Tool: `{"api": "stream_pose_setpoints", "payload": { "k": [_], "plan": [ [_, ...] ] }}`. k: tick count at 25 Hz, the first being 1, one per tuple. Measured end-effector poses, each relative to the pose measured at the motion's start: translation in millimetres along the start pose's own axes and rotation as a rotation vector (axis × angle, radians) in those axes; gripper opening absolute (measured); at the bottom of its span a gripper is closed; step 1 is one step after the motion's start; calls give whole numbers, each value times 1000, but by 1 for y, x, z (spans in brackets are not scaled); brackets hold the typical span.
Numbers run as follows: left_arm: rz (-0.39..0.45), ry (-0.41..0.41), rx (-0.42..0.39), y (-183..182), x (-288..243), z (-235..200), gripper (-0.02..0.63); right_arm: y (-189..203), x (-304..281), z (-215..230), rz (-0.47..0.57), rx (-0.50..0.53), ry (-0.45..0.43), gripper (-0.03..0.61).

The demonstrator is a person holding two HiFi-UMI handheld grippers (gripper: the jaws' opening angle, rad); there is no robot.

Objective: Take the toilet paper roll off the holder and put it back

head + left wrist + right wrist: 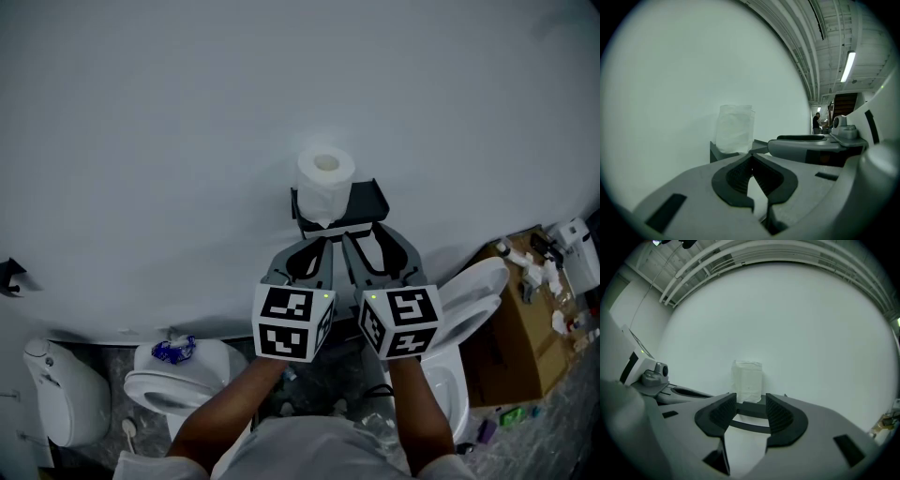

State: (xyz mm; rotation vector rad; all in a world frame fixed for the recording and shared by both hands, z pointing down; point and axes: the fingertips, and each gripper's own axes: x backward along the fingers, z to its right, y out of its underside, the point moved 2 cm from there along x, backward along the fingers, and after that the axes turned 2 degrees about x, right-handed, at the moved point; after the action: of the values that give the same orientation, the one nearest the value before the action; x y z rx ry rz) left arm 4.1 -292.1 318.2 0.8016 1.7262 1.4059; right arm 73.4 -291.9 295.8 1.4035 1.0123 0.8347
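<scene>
One toilet paper roll (325, 183) stands upright on the black holder (371, 201) against the white wall (187, 141) | left gripper (751, 165): jaws met at the tips, holding nothing | right gripper (749, 411): jaws partly apart, nothing between them, roll just ahead, untouched | grippers side by side below the holder

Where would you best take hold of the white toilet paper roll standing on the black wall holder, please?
Probably pinch the white toilet paper roll across its curved sides, mid-height, coming from the front with the open right gripper: it stands upright on the black holder, wall behind.
</scene>
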Motion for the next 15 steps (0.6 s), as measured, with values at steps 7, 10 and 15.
{"api": "stream_pose_setpoints", "payload": {
  "k": [7, 10, 15],
  "plan": [
    [-7, 51, -8, 3, -8, 21, 5, 16, 19, 7, -26, -18, 38, 132],
    [-10, 77, -9, 5, -11, 32, 5, 22, 28, 10, -31, -26, 56, 95],
    [-23, 110, -10, 12, -15, 49, 5, 27, 37, 16, -40, -23, 74, 52]
  ]
}}
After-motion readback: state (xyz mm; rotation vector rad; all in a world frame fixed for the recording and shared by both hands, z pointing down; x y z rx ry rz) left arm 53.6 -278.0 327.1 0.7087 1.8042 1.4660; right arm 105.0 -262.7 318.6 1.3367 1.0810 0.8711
